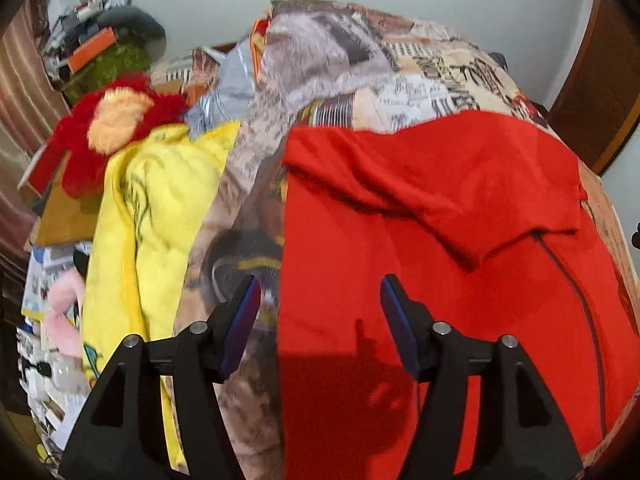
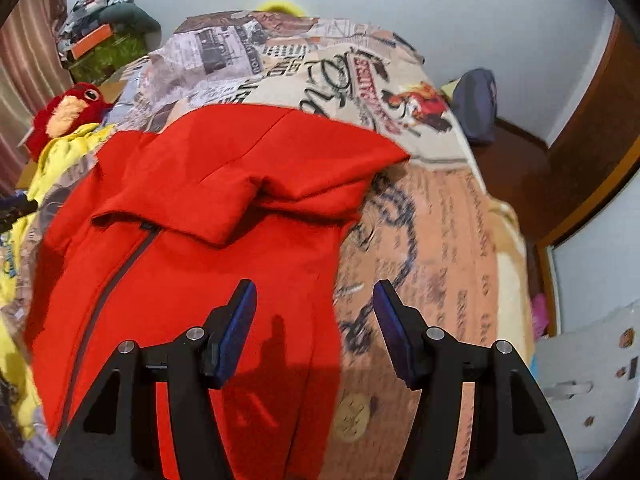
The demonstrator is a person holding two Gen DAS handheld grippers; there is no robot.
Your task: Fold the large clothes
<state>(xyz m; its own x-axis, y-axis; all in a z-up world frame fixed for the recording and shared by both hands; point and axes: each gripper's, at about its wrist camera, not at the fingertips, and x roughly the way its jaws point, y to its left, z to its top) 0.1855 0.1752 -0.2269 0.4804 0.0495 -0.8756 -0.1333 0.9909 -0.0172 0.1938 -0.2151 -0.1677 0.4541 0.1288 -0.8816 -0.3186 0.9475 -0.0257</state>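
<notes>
A large red hooded jacket [image 1: 440, 240] with a dark zipper lies spread on the printed bedspread [image 1: 420, 68], its hood folded over toward the top. My left gripper [image 1: 317, 296] is open and empty, hovering over the jacket's left edge. In the right wrist view the jacket [image 2: 192, 208] fills the left and middle. My right gripper [image 2: 315, 300] is open and empty, above the jacket's right edge where it meets the bedspread [image 2: 440, 240].
A yellow garment [image 1: 156, 208] lies left of the jacket, with a red plush toy [image 1: 116, 124] behind it. Clutter is stacked at the far left [image 1: 92, 44]. A blue bag [image 2: 476, 104] and wooden door [image 2: 592, 140] stand to the right of the bed.
</notes>
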